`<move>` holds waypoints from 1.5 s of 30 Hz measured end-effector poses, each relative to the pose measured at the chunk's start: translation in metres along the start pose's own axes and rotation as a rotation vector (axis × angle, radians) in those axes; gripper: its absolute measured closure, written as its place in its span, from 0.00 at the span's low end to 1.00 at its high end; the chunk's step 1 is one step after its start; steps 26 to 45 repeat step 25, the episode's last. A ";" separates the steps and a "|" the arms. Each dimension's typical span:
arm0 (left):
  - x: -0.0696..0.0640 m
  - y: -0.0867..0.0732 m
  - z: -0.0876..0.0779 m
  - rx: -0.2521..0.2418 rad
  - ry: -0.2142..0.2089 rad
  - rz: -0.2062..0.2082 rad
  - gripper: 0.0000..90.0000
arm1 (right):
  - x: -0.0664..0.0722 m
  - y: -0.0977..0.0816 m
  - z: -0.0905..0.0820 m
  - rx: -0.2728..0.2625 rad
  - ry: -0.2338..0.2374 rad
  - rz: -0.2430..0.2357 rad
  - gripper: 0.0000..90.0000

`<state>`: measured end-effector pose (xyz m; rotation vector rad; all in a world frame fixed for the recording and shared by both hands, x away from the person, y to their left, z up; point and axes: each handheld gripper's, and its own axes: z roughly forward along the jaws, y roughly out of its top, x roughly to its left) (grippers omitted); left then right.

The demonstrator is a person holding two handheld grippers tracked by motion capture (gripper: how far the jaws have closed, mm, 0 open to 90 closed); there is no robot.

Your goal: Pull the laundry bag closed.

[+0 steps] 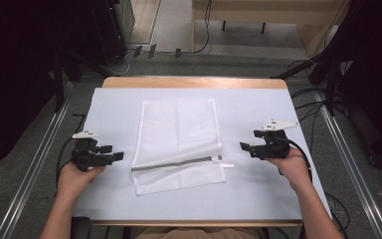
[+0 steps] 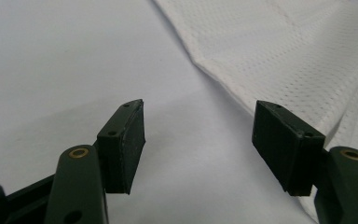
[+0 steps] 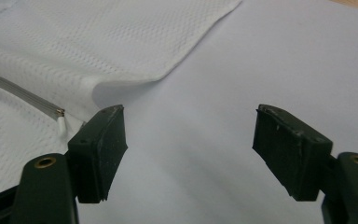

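We see a white mesh bag (image 1: 178, 144) lying flat in the middle of the table (image 1: 258, 194). The left tongs (image 1: 110, 153) and the right tongs (image 1: 246, 148) both stand wide open and empty, beside it. The thin mesh may slip or bunch if we pinch only one layer.

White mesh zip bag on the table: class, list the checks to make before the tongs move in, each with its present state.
1. White mesh zip bag lies flat on the pale table cover: ok.
2. Grey zipper shut: ok.
3. White zip pull reachable at bag's right edge: ok.
4. Left tongs open, empty: ok.
5. Right tongs open, empty: ok.
6. Bag contents: cannot tell.
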<state>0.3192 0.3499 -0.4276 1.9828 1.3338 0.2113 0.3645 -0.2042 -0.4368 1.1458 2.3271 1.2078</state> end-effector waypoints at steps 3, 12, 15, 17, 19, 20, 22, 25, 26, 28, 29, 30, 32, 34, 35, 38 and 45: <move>0.001 0.000 0.001 0.000 0.011 0.006 0.39 | -0.004 -0.002 0.000 0.009 -0.014 -0.004 0.29; 0.000 -0.002 0.006 0.024 0.023 0.017 0.36 | -0.008 -0.005 0.005 0.054 -0.012 -0.002 0.26; 0.000 -0.002 0.008 0.028 0.024 0.021 0.34 | -0.008 -0.005 0.006 0.064 -0.005 -0.002 0.26; -0.001 -0.003 0.009 0.032 0.026 0.026 0.32 | -0.008 -0.006 0.006 0.069 -0.003 -0.002 0.26; -0.001 -0.003 0.011 0.040 0.034 0.034 0.30 | -0.008 -0.006 0.007 0.073 -0.004 -0.002 0.26; -0.001 -0.004 0.012 0.043 0.046 0.033 0.29 | -0.008 -0.006 0.007 0.075 -0.006 0.000 0.26; -0.002 -0.004 0.014 0.048 0.059 0.033 0.28 | -0.008 -0.006 0.008 0.080 -0.006 0.000 0.26; -0.002 -0.005 0.017 0.052 0.073 0.043 0.26 | -0.008 -0.006 0.008 0.087 -0.002 0.000 0.26; -0.002 -0.005 0.017 0.052 0.073 0.043 0.26 | -0.008 -0.006 0.008 0.087 -0.002 0.000 0.26; -0.002 -0.005 0.017 0.052 0.073 0.043 0.26 | -0.008 -0.006 0.008 0.087 -0.002 0.000 0.26; -0.002 -0.005 0.017 0.052 0.073 0.043 0.26 | -0.008 -0.006 0.008 0.087 -0.002 0.000 0.26; -0.002 -0.005 0.017 0.052 0.073 0.043 0.26 | -0.008 -0.006 0.008 0.087 -0.002 0.000 0.26; -0.002 -0.005 0.017 0.052 0.073 0.043 0.26 | -0.008 -0.006 0.008 0.087 -0.002 0.000 0.26; -0.002 -0.005 0.017 0.052 0.073 0.043 0.26 | -0.008 -0.006 0.008 0.087 -0.002 0.000 0.26; -0.002 -0.005 0.017 0.052 0.073 0.043 0.26 | -0.008 -0.006 0.008 0.087 -0.002 0.000 0.26; -0.002 -0.005 0.017 0.052 0.073 0.043 0.26 | -0.008 -0.006 0.008 0.087 -0.002 0.000 0.26; -0.002 -0.005 0.017 0.052 0.073 0.043 0.26 | -0.008 -0.006 0.008 0.087 -0.002 0.000 0.26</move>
